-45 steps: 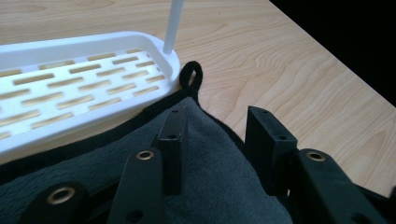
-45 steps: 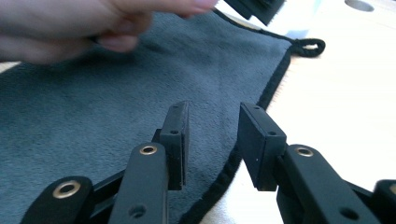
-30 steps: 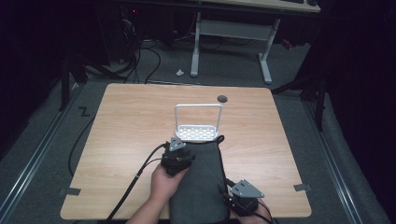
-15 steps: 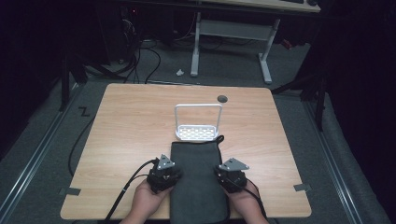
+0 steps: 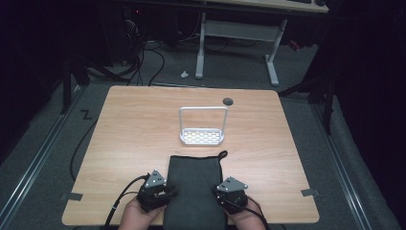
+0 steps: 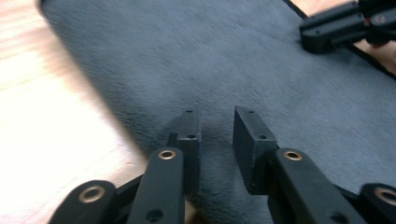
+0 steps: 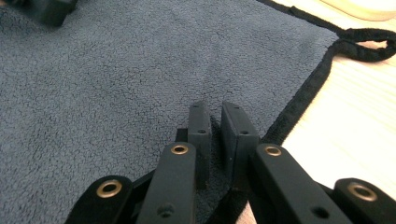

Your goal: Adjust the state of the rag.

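Note:
A dark grey towel [image 5: 195, 184] lies flat on the wooden table [image 5: 129, 139], its hanging loop [image 5: 221, 155] at the far right corner. My left gripper [image 5: 170, 193] sits at the towel's near left edge. In the left gripper view, my left gripper [image 6: 217, 116] is open a little, with bare towel [image 6: 187, 56] showing in the gap. My right gripper [image 5: 217, 190] is at the near right edge. In the right gripper view, my right gripper [image 7: 215, 109] is almost closed on the towel [image 7: 116, 70] beside its black hem.
A white rack [image 5: 202, 130] with a tall hoop handle stands just beyond the towel at mid-table. A round cable hole [image 5: 228, 101] lies behind it. Tape marks sit near the front corners. A desk frame and cables stand on the floor beyond.
The left hand has come off the top of the towel. Both grippers have drawn back to the near end of the towel, one on each side.

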`<act>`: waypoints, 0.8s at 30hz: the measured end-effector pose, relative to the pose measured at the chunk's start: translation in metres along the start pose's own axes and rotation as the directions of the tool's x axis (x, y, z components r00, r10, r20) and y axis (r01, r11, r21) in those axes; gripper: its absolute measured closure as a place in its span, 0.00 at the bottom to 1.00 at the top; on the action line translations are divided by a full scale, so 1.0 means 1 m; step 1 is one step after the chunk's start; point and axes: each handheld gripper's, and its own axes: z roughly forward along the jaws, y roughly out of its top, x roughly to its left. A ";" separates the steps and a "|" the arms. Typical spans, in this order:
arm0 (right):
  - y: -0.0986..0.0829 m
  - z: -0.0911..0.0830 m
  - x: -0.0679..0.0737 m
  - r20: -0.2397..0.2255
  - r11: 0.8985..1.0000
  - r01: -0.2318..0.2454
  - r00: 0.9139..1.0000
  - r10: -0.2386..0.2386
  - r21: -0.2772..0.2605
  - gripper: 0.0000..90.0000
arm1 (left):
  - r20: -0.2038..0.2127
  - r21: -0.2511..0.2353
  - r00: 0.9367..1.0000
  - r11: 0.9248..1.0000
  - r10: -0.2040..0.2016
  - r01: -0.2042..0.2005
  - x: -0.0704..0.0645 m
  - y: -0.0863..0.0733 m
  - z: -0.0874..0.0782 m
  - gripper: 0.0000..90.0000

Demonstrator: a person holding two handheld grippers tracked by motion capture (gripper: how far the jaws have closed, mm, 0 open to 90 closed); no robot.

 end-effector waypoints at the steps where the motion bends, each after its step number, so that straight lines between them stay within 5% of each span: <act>1: 0.000 0.001 -0.001 -0.003 1.000 -0.005 1.000 0.005 -0.002 0.92 | -0.014 -0.015 1.000 1.000 -0.019 0.019 0.005 0.003 0.000 0.77; 8: -0.001 0.002 -0.002 -0.012 1.000 -0.002 1.000 0.002 -0.016 0.92 | -0.115 -0.076 0.981 0.986 -0.158 0.150 0.047 0.034 0.018 0.54; 11: -0.002 0.002 -0.003 -0.018 1.000 -0.007 1.000 0.006 -0.020 0.91 | -0.079 -0.088 0.969 0.969 -0.236 0.229 0.058 0.041 0.029 0.51; 14: -0.002 0.002 -0.004 -0.020 1.000 -0.003 1.000 0.002 -0.024 0.90 | -0.090 -0.055 0.967 0.971 -0.239 0.234 0.058 0.041 0.036 0.61; 20: -0.001 0.001 -0.007 -0.037 0.999 -0.032 0.999 0.031 -0.033 0.82 | -0.119 -0.069 0.977 0.983 -0.179 0.171 0.051 0.037 0.039 0.78; 24: 0.013 0.001 -0.019 0.023 0.995 -0.062 0.998 0.064 -0.080 0.70 | -0.114 -0.074 0.977 0.982 -0.183 0.175 0.051 0.035 0.039 0.84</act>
